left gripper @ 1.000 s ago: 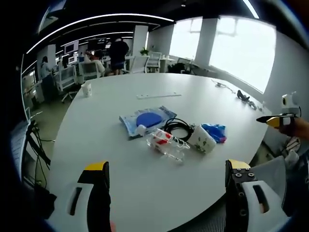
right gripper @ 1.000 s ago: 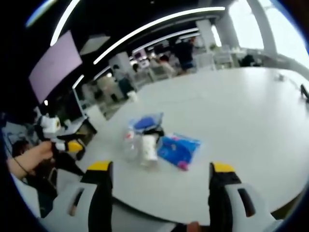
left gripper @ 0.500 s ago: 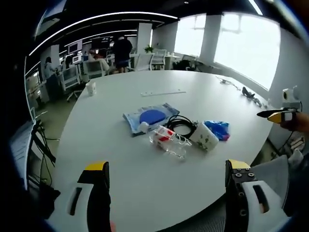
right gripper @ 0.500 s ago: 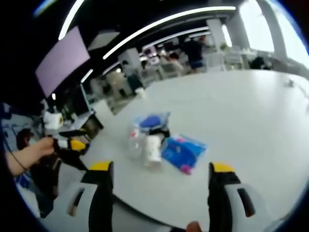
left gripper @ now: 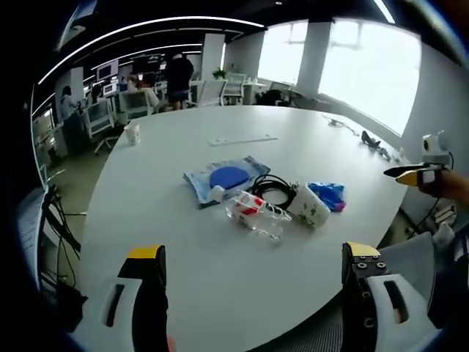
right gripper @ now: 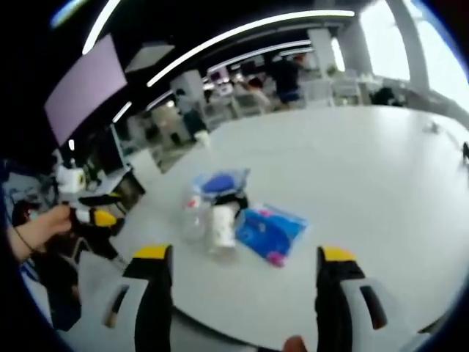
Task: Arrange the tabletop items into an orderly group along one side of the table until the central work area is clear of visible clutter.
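Observation:
A cluster of items lies near the middle of the round white table (left gripper: 183,249). It holds a blue pouch (left gripper: 223,178), a coiled black cable (left gripper: 272,192), a patterned white mug (left gripper: 308,209) on its side, a blue packet (left gripper: 327,196) and a clear container (left gripper: 255,214) with red inside. My left gripper (left gripper: 253,253) stands open over the near table edge, well short of the cluster. From the other side I see the blue packet (right gripper: 265,229), the mug (right gripper: 221,226), the clear container (right gripper: 192,218) and the pouch (right gripper: 220,182). My right gripper (right gripper: 244,254) is open and holds nothing.
A white cup (left gripper: 132,133) stands at the far left of the table, and a long pale strip (left gripper: 242,140) lies beyond the cluster. Small dark items (left gripper: 370,143) rest near the right rim. Office desks, chairs and people fill the background. The left gripper (right gripper: 95,216) shows in a hand.
Both views have shifted slightly with the hands. The items on the table have not moved, and both grippers stay open.

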The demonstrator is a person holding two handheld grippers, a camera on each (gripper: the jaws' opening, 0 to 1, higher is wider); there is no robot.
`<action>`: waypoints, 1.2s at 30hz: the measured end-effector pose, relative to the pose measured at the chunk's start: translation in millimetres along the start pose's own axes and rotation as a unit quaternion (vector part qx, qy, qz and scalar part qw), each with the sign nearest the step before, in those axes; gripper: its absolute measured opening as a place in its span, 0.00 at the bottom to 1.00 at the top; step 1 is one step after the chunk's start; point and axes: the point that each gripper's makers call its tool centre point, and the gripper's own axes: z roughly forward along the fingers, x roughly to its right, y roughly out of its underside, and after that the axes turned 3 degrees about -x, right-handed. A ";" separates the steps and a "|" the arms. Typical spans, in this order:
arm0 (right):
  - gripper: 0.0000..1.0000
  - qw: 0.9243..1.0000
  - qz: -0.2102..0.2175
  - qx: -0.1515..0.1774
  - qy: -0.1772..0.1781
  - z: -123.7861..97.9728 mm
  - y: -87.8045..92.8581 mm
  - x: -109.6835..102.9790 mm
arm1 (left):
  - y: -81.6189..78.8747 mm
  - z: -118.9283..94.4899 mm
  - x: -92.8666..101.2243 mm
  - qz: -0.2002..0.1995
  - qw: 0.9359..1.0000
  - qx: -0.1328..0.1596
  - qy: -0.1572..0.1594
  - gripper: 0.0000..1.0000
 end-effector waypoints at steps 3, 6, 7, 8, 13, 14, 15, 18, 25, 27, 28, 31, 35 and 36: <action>0.77 1.000 0.000 0.011 0.009 2.6 -3.8 2.2 | -3.6 0.9 -1.9 0.016 1.000 0.005 0.007 1.00; 0.76 1.000 0.012 0.004 0.007 3.7 -4.5 -1.8 | -2.5 3.1 0.6 0.008 1.000 0.001 0.008 1.00; 0.76 1.000 0.006 0.005 0.005 3.7 -5.7 -2.5 | -2.5 6.0 1.1 0.007 1.000 0.001 0.009 1.00; 0.76 1.000 0.002 0.002 0.005 4.2 -5.6 -2.3 | -1.8 8.5 0.6 0.005 1.000 -0.001 0.008 1.00; 0.76 1.000 0.009 0.001 0.001 11.9 -7.1 -2.2 | -4.9 17.3 -0.6 0.006 1.000 -0.003 0.007 1.00; 0.75 1.000 0.009 0.002 0.000 13.9 -7.1 -2.7 | -5.8 18.7 -3.7 0.006 1.000 -0.003 0.007 1.00; 0.75 1.000 0.010 0.002 -0.001 17.8 -6.8 -3.2 | -6.1 19.1 -5.9 0.006 1.000 -0.002 0.006 1.00; 0.75 1.000 0.010 -0.009 -0.012 24.5 -3.2 -11.0 | -5.9 16.2 -11.0 0.000 1.000 -0.003 0.001 1.00; 0.74 1.000 0.005 -0.010 -0.016 33.8 -4.2 -23.5 | 1.0 17.4 -19.9 -0.003 1.000 -0.012 -0.001 1.00; 0.74 1.000 0.003 -0.012 -0.019 36.2 -5.3 -27.5 | -0.3 16.2 -21.4 -0.012 1.000 -0.007 -0.001 1.00; 0.74 1.000 -0.001 -0.011 -0.021 37.0 -7.1 -29.8 | -0.5 16.5 -22.3 -0.013 1.000 -0.006 -0.001 1.00; 0.74 1.000 -0.006 -0.008 -0.024 40.9 -11.8 -33.6 | -0.4 19.9 -24.0 -0.016 1.000 -0.008 0.000 1.00; 0.74 0.999 -0.018 -0.011 -0.033 48.5 -15.6 -39.1 | -4.1 25.0 -23.7 -0.039 0.999 -0.002 0.014 1.00; 0.74 0.999 -0.024 -0.013 -0.035 50.4 -17.1 -42.3 | -5.5 26.5 -23.2 -0.042 0.999 -0.001 0.017 1.00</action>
